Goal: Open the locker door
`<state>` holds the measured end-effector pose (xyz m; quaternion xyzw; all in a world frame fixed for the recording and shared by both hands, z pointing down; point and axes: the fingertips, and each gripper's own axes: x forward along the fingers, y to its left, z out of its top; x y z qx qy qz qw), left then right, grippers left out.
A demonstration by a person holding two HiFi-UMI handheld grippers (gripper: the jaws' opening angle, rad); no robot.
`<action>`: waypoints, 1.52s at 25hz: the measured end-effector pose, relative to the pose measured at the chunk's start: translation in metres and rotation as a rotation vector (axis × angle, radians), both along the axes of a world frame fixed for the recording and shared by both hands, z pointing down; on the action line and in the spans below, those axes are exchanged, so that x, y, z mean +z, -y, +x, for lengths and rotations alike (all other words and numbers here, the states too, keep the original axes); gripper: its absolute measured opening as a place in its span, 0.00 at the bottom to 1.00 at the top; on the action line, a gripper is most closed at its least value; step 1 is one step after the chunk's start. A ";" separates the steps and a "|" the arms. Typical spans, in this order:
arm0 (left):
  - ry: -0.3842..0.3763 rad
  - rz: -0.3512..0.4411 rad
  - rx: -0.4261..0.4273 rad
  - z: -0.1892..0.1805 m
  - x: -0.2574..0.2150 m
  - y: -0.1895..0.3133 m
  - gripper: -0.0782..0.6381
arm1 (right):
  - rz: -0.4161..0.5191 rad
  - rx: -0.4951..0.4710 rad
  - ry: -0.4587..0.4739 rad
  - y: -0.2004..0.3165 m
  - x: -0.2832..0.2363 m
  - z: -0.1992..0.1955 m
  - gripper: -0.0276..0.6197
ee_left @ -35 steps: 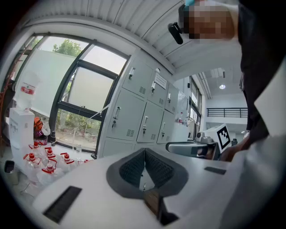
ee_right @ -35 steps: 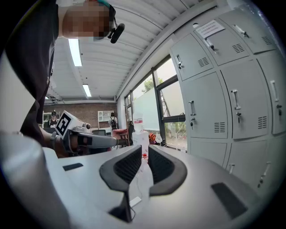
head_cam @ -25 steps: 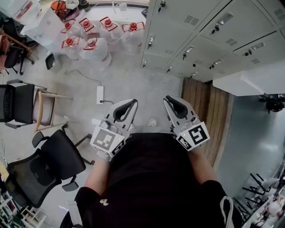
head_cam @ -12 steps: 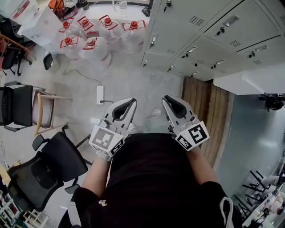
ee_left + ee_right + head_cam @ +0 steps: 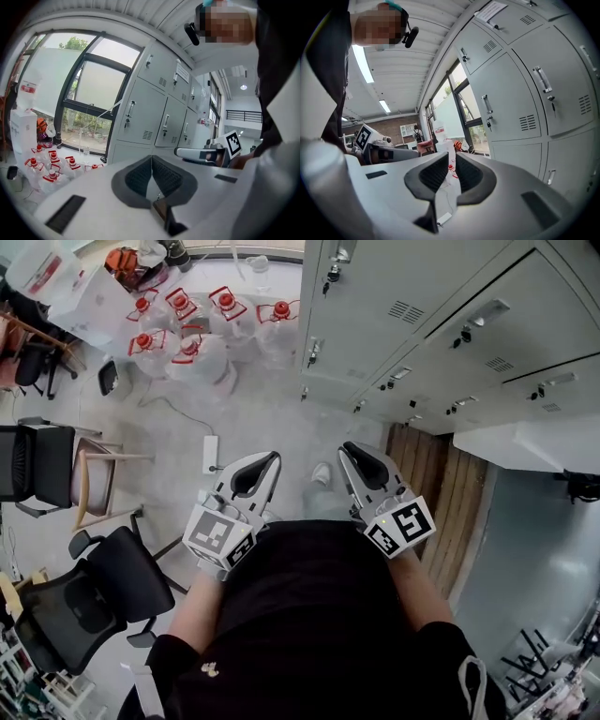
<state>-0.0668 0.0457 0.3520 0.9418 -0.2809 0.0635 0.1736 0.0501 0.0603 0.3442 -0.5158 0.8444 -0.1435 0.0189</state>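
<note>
Hand-held grippers [image 5: 273,458] [image 5: 349,448] empty, grey lockers [image 5: 422,329], concrete floor [image 5: 258,404]

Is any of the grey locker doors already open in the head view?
No, every locker door seen there sits flush and closed with its neighbours.

lockers [image 5: 412,296]: smooth matt painted metal | handles [image 5: 494,309]: shiny metal | floor [image 5: 253,409]: dull mottled concrete | planks [image 5: 441,474]: grainy wood | bottles [image 5: 202,348]: clear plastic | chair [image 5: 103,587]: black mesh | left gripper [image 5: 151,158] pads [image 5: 138,176]: ribbed, matt black
</note>
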 end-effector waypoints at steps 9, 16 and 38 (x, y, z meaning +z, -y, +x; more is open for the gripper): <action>0.034 -0.004 -0.128 0.052 0.002 0.046 0.14 | -0.023 -0.098 0.062 0.047 0.019 0.054 0.14; 0.071 -0.022 -0.188 0.060 0.008 0.054 0.14 | -0.040 -0.147 0.076 0.069 0.031 0.065 0.14; 0.135 -0.056 -0.177 0.036 0.020 0.089 0.14 | -0.162 -0.071 0.047 0.153 0.108 0.061 0.14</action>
